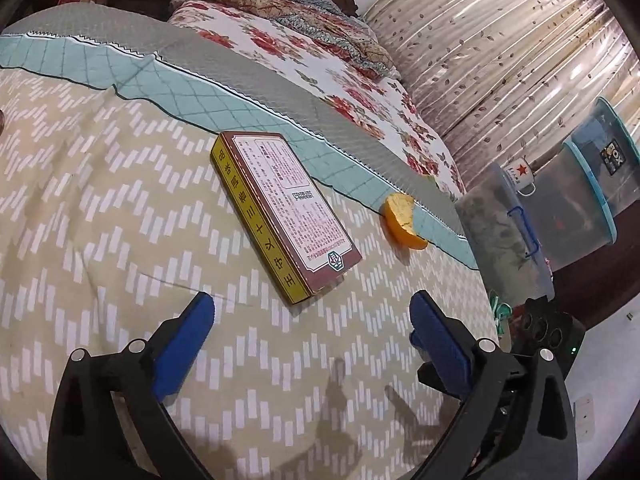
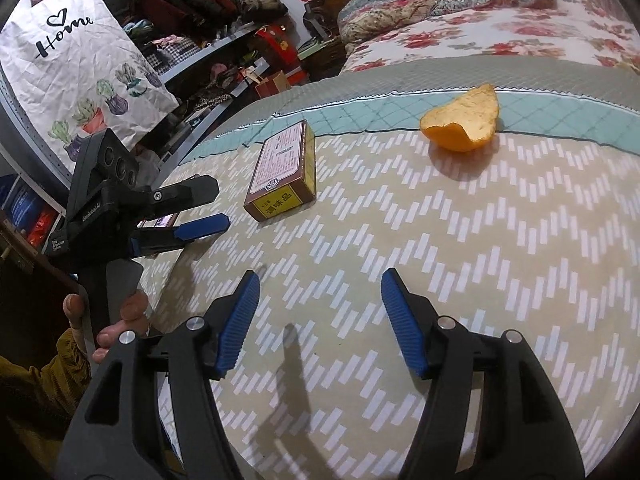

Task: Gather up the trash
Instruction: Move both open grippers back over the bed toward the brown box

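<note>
A small box [image 1: 280, 216] lies flat on the bed cover [image 1: 100, 200], the beige one with white zigzag marks. The box is brown with a yellow side and has lots of tiny writing on top. Let us use the box to say where things are.

To one side of the box sits a piece of orange peel [image 1: 402, 220], close to the blue strip at the edge of the cover. It does not touch the box.

The left gripper [image 1: 312, 322] hangs just in front of the box. Its blue fingers [image 1: 188, 344] are spread wide, and nothing is between them. They do not touch the box.

The right gripper [image 2: 320, 300] is also in front of the box, but off toward the peel side. Its blue fingers [image 2: 404, 320] are spread wide too, and they hold nothing.

Far behind the box is a flowery quilt [image 1: 320, 60]. Past the peel, off the bed, stand clear plastic bins [image 1: 576, 200].
</note>
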Demonstrator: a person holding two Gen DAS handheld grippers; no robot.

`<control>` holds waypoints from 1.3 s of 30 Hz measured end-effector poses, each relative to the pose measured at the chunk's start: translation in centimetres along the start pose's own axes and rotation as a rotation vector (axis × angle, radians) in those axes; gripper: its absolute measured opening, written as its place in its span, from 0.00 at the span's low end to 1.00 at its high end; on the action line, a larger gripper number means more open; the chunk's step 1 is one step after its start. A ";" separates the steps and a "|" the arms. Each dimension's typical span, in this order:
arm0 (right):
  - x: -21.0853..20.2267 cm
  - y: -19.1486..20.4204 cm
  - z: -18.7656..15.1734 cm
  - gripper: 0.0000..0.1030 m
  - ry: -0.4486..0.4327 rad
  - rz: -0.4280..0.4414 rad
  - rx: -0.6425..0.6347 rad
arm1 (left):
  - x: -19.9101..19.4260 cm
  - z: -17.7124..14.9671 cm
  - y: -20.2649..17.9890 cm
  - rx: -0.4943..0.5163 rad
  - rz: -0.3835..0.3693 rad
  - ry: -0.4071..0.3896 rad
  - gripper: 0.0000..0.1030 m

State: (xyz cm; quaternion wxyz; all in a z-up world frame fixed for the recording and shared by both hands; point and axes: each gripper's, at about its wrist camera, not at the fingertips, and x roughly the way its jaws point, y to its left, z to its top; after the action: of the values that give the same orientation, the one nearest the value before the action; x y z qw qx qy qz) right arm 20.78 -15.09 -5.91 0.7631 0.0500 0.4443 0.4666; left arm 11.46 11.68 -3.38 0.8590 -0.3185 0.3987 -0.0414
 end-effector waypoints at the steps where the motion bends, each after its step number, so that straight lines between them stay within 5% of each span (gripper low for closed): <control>1: 0.1 0.0 0.0 0.63 0.000 0.000 0.000 | 0.0 0.0 0.0 -0.005 -0.004 0.001 0.91; 39: 0.2 -0.1 0.0 0.64 -0.009 -0.001 0.013 | 0.2 -0.1 0.2 -0.013 -0.004 0.002 0.91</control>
State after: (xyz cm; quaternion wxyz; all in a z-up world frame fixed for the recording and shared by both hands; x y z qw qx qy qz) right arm 20.89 -15.03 -6.04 0.7650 0.0569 0.4440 0.4631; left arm 11.49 11.77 -3.68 0.8564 -0.3248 0.3993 -0.0408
